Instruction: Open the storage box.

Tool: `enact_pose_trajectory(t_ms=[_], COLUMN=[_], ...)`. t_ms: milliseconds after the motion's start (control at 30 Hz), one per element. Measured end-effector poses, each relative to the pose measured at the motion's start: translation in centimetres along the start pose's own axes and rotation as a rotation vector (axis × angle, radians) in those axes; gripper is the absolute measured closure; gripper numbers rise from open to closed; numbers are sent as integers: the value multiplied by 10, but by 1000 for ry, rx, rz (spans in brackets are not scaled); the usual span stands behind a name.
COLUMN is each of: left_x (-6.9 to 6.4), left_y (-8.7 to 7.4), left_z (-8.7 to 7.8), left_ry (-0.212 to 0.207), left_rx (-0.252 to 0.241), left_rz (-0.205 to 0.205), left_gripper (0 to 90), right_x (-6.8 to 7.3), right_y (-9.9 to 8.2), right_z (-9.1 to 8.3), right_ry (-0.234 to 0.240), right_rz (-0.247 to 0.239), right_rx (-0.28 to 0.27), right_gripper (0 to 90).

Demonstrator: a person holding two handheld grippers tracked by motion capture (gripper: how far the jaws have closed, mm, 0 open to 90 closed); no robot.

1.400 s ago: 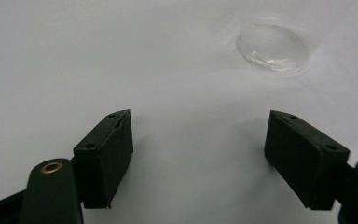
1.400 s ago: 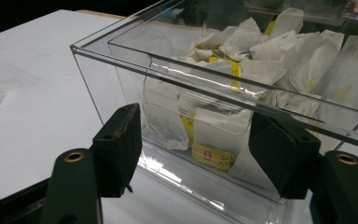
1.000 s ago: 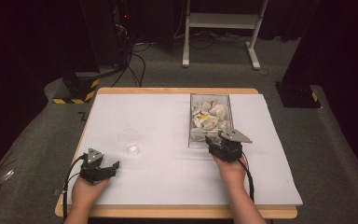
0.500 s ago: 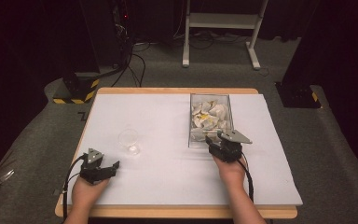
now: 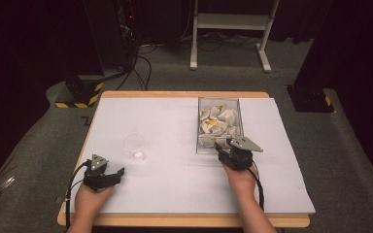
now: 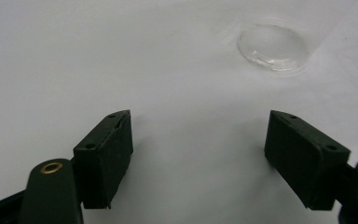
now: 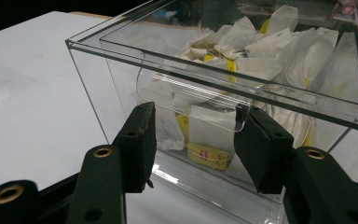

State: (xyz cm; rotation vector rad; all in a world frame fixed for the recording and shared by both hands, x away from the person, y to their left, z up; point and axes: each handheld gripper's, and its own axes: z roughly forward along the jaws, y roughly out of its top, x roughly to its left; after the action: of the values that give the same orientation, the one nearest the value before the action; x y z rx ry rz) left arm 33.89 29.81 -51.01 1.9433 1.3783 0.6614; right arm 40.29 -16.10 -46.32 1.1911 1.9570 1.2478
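Note:
A clear plastic box [image 5: 219,99] holding several white and yellow tea bags [image 5: 216,121] stands right of the table's centre. My right gripper [image 5: 222,147] is at its near end. In the right gripper view the jaws [image 7: 193,140] stand either side of a curved clear tab [image 7: 191,95] on the box's front wall [image 7: 102,84]. They have just been closing, with the tab between them and a little room still at the pads. My left gripper [image 5: 118,174] rests open at the front left, nothing between its jaws [image 6: 198,149]. A small clear glass [image 5: 134,147] [image 6: 274,46] stands just beyond it.
White paper [image 5: 165,126] covers the wooden table [image 5: 175,221]. Both forearms come in from the front edge. Beyond the table on the grey carpet are a white stand [image 5: 228,22], cables [image 5: 136,63] and a black-and-yellow base [image 5: 77,94].

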Motion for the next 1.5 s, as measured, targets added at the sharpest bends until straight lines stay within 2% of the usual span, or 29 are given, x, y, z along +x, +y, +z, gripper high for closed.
enact_pose_trajectory(t_ms=[833, 1500], left_x=[-2, -2], left_y=[0, -1], left_z=[0, -1], left_ry=[6, 1], left_rx=[-1, -7], left_rz=[3, 4], left_gripper=[241, 262], right_x=[9, 15], right_y=[-8, -14], right_z=[-17, -33], right_ry=[-4, 13], right_rz=[-27, -37], right_rx=[7, 14], right_gripper=[501, 507])
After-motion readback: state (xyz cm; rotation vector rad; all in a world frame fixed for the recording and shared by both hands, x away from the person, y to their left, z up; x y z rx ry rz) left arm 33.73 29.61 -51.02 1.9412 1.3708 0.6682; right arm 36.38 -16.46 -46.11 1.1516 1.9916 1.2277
